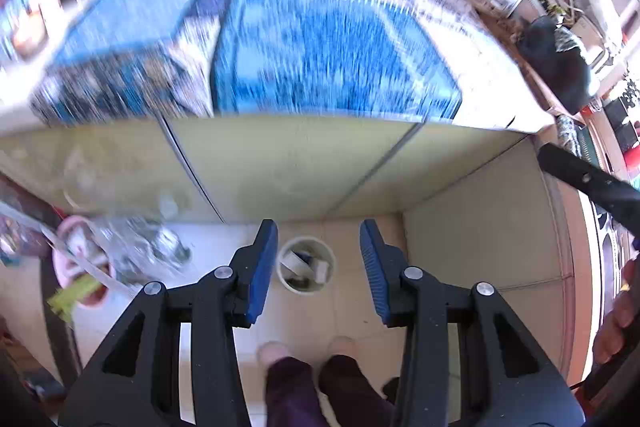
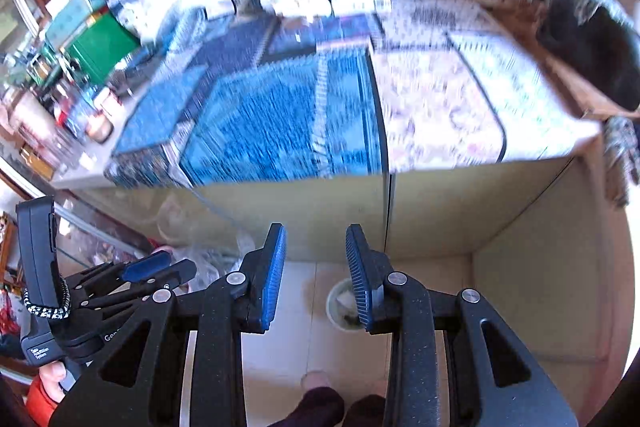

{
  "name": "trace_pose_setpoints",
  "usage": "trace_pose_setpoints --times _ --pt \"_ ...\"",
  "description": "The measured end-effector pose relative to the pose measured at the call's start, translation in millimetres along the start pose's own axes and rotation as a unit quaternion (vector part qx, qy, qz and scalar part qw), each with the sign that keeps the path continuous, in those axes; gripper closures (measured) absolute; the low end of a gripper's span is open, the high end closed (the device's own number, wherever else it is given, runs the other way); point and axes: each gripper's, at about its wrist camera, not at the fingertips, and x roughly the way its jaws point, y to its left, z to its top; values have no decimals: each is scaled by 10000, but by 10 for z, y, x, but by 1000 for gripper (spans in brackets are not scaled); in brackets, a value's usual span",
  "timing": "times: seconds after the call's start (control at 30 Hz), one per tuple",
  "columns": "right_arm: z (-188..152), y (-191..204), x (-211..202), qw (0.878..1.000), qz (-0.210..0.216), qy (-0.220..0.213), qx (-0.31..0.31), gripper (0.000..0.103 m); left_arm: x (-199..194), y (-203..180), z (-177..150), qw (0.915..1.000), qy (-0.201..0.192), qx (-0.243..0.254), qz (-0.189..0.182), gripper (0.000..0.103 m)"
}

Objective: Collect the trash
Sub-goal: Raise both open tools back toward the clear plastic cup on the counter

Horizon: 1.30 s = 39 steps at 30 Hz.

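Both grippers hang part-spread with nothing between their blue pads — the left gripper point(image 1: 319, 269) frames the white bin point(image 1: 307, 264) on the floor tiles directly below, while the right gripper point(image 2: 316, 273) has the same bin point(image 2: 343, 305) half hidden behind its right finger. Trash already lies inside the bin. It stands upright at the foot of the counter point(image 1: 280, 163), so the left hand looks better centred over it. Only the left view shows the bin's whole rim and the clear plastic litter point(image 1: 136, 247) off to its left; the right view shows the other gripper point(image 2: 148, 273) — and the cluttered countertop beyond.
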Motion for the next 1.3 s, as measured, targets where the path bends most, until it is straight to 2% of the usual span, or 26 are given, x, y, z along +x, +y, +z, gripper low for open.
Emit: trace_pose_setpoints --times 0.23,0.33,0.47,0.7,0.83,0.9,1.0,1.13,1.3 --pt "220 226 -520 9987 14 -479 176 74 -646 -41 371 9989 -460 134 20 62" --pt "365 236 -602 9983 36 -534 225 73 -830 -61 544 9978 -619 219 32 56" --pt "584 175 -678 9979 -13 -613 192 61 -928 -106 796 9966 -784 266 6 48" --pt "1162 -41 -603 9966 172 -809 23 54 -917 -301 1413 9937 -1099 176 87 46" --pt "1576 -123 -505 9955 344 -848 -260 49 -851 -410 1818 9919 -1255 64 173 37" --pt "1762 -153 -424 9948 376 -859 -404 40 -774 -448 2029 9917 -1260 -15 257 37" --pt "1997 -207 -187 9944 562 -688 -576 31 -662 -448 2274 9903 -1325 -199 360 37" --pt "2225 -218 258 9951 679 -275 -669 31 -498 -356 2523 9893 -1287 -427 536 37" --pt "2397 -123 825 9938 876 213 -644 31 -312 -61 2800 9891 -1176 -564 680 37"
